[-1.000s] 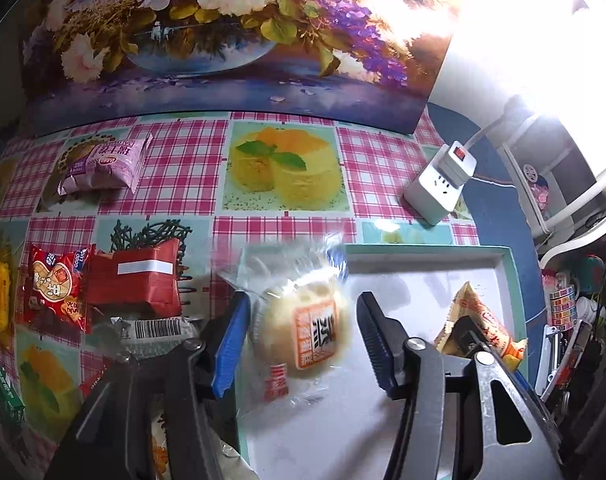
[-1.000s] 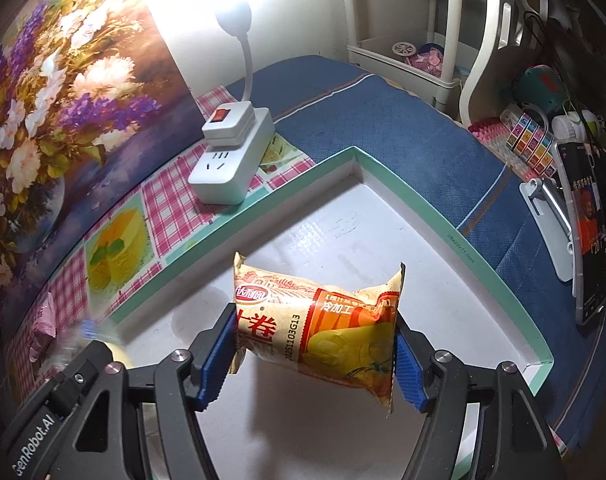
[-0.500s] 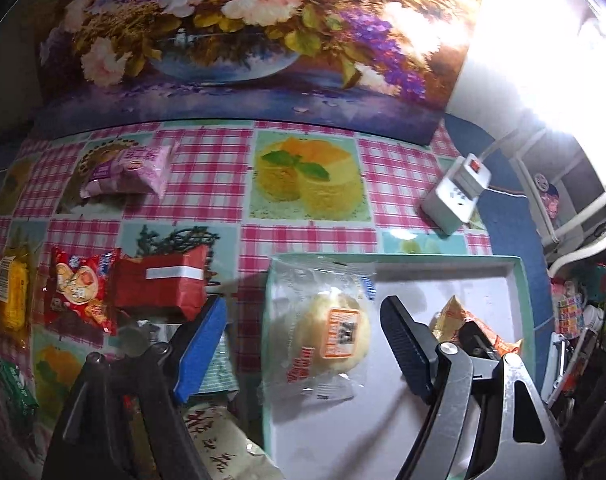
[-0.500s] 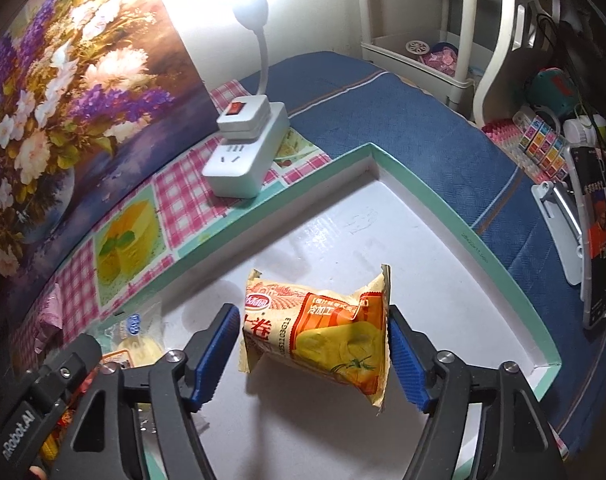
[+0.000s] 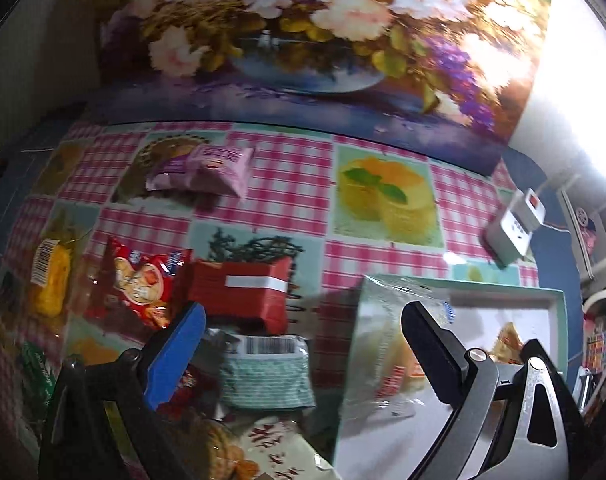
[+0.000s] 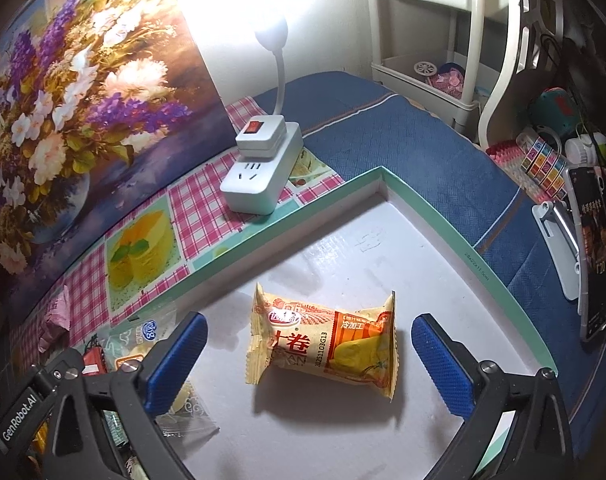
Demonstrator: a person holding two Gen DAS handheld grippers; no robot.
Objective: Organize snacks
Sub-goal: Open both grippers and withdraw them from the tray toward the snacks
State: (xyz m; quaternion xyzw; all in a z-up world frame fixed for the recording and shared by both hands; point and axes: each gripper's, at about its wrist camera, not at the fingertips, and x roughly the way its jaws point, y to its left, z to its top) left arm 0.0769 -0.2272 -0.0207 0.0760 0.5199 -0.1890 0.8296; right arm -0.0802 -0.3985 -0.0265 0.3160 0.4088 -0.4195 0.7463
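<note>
Right tool: blue-padded fingers spread wide, nothing pinched. The orange-and-yellow foil snack packet lies flat on the white floor of the shallow teal-rimmed tray, between the two pads and clear of both.

Left tool: also spread wide, empty. The clear-wrapped round yellow bun lies in the tray's near-left corner, its wrapper lapping over the teal rim; the right finger crosses in front of it, contact can't be judged. In the right wrist view the same bun wrapper shows behind the left finger.

Still out on the pink-checked table:
- pink-purple pillow packet, far side
- red biscuit bag touching a red box with a white strip
- yellow wrapped bar with barcode, far left
- green-and-white checked packet with barcode, between the left tool's fingers
- cream bag with red characters, bottom edge, partly cut off

White power strip with a red switch stands on the table just beside the tray's far rim.
</note>
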